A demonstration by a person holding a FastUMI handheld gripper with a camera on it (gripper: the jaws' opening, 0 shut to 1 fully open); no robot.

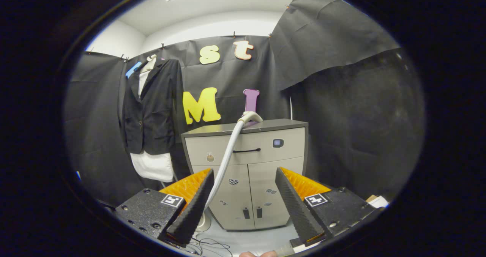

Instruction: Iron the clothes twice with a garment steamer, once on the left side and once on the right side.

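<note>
A: Gripper point(245, 202) first; what's it at?

B: Fingers spread wide, nothing gripped; the gap between them looks onto the cabinet point(248, 173); the steamer hose point(228, 156) passes just beside the inner edge of the left finger point(191, 207); touching or not, cannot tell.

A: Cabinet as landmark then; where does the hose run?

B: Its upper end curves over the front edge of the cabinet top, near the middle; from there it drops down across the drawer front and the left door, toward the floor point(246, 242) at the cabinet's left foot; a pale round thing sits there behind the left finger, too hidden to name; thin dark cables point(207, 245) lie on the floor in front of the cabinet.

A: Clothes?

B: Dark jacket point(152, 105) over a white shirt point(153, 166), hanging against the black wall left of the cabinet, higher than its top; shirt hem hangs below the jacket, level with the drawer; well beyond the fingers.

A: Room to move?

B: Open air between fingers and cabinet front; black cloth wall right of the cabinet, a gap between them; bare cabinet top right of the hose end.

A: Containers?

B: Drawer point(246, 150) with dark handle shut; both doors below shut; contents not visible; small stickers on the fronts.
</note>
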